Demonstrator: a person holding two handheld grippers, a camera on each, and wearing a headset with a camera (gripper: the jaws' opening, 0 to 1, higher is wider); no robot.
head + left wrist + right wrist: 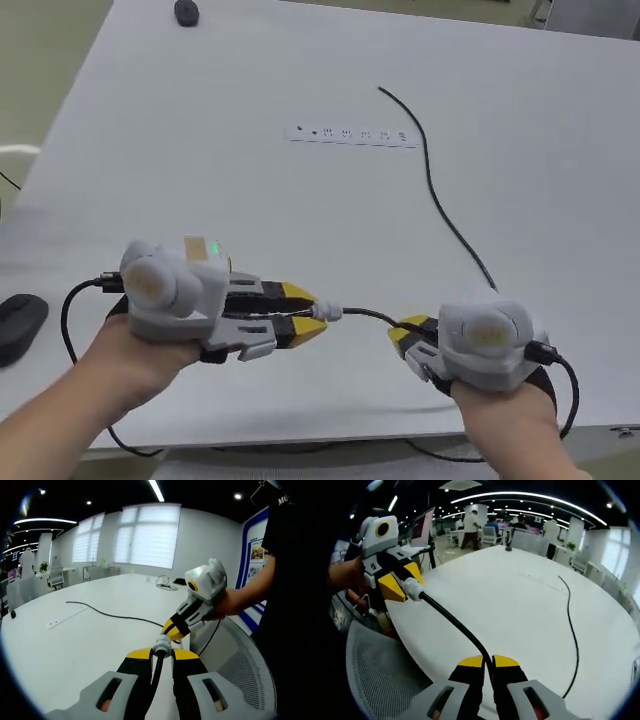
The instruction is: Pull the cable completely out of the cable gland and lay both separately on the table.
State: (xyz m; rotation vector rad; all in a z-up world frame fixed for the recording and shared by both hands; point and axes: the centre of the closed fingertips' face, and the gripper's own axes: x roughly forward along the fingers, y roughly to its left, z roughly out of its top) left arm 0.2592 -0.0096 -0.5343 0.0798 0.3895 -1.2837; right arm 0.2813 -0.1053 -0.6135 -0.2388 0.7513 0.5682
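Note:
A white cable gland [327,312] sits between the yellow tips of my left gripper [308,314], which is shut on it; the gland [162,645] fills the tip gap in the left gripper view. A black cable [368,316] runs from the gland to my right gripper [402,336], shut on the cable [455,623] a hand's width away. The cable then trails off over the white table [200,150] toward the back. In the right gripper view the left gripper [400,587] holds the gland [411,587] at upper left.
A white power strip [350,135] lies at mid table, near the cable's far end [385,92]. A black mouse [186,12] rests at the far edge and another dark mouse [18,325] at the left. Both grippers hover by the table's near edge.

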